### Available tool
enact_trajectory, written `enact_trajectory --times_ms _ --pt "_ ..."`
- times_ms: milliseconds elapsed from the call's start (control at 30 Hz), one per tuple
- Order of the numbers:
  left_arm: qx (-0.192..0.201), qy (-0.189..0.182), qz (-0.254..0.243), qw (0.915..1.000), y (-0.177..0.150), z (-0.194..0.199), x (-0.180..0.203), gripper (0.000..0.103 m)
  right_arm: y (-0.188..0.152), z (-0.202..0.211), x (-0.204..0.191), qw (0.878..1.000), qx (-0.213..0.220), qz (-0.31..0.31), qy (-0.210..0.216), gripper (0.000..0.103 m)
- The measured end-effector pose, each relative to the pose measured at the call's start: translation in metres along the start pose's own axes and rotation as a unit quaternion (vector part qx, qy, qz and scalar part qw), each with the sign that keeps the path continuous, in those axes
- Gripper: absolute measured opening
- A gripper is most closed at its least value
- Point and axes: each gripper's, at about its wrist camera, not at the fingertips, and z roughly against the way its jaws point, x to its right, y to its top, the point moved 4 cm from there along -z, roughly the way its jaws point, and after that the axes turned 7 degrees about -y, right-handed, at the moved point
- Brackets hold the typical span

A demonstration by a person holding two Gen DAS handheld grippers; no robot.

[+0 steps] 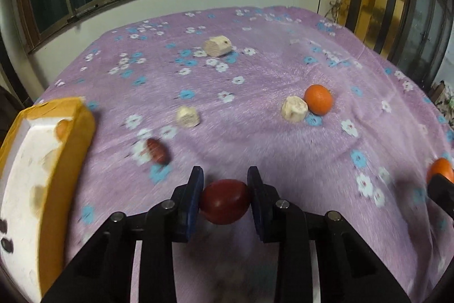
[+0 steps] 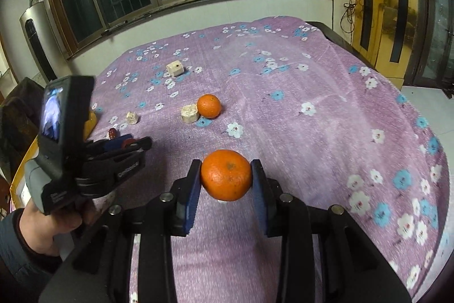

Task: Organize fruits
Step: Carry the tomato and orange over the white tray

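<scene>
Fruits: dark red one (image 1: 225,201), prob. a jujube, clamped in left gripper (image 1: 225,196) near the box (image 1: 65,161) at left. Orange (image 2: 226,175) clamped in right gripper (image 2: 226,178) above the cloth (image 2: 312,118). Both light, round, smooth; grip across the middle, gently.

The table is covered by a matt purple cloth (image 1: 255,115) printed with flowers, its weave slightly fuzzy. On the cloth, a glossy smooth dark red fruit (image 1: 225,202) is seen between blue matt pads (image 1: 195,198) set in black plastic with metal pins. An orange (image 2: 226,175) with dimpled, faintly shiny peel is seen. Pale chunks (image 1: 294,108) on the cloth look rough and chalky. At the cloth's left edge, a box (image 1: 71,138) looks like yellow paper over white foam.
</scene>
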Motion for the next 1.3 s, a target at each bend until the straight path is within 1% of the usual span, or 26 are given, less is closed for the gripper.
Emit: enact_trajectory --times_ms 233,367,567,800,1000,1133,1300 --pt "0.025 0.005 0.022 0.9994 -0.033 0.052 -0.026 0.031 -0.013 0.01 -0.012 1.0 0.003 0.001 0.01 0.036" --pt "0.03 0.012 0.03 0.999 -0.049 0.068 -0.037 0.031 -0.019 0.012 -0.024 1.0 0.002 0.005 0.018 0.036" --pt "0.051 0.026 0.031 0.9979 -0.063 0.087 -0.05 0.031 -0.026 0.015 -0.047 0.999 0.003 0.012 0.032 0.036" --pt "0.059 0.027 0.038 0.9972 -0.07 0.095 -0.055 0.031 -0.038 0.013 -0.072 0.999 -0.005 0.026 0.048 0.036" --pt "0.07 0.036 0.052 0.9955 -0.074 0.108 -0.068 0.031 -0.041 0.015 -0.082 0.998 -0.006 0.034 0.054 0.036" --pt "0.08 0.055 0.067 0.993 -0.075 0.12 -0.084 0.031 -0.041 0.018 -0.089 0.997 -0.002 0.041 0.058 0.036" --pt "0.076 0.086 0.096 0.9887 -0.076 0.129 -0.115 0.031 -0.039 0.021 -0.097 0.997 0.003 0.047 0.067 0.036"
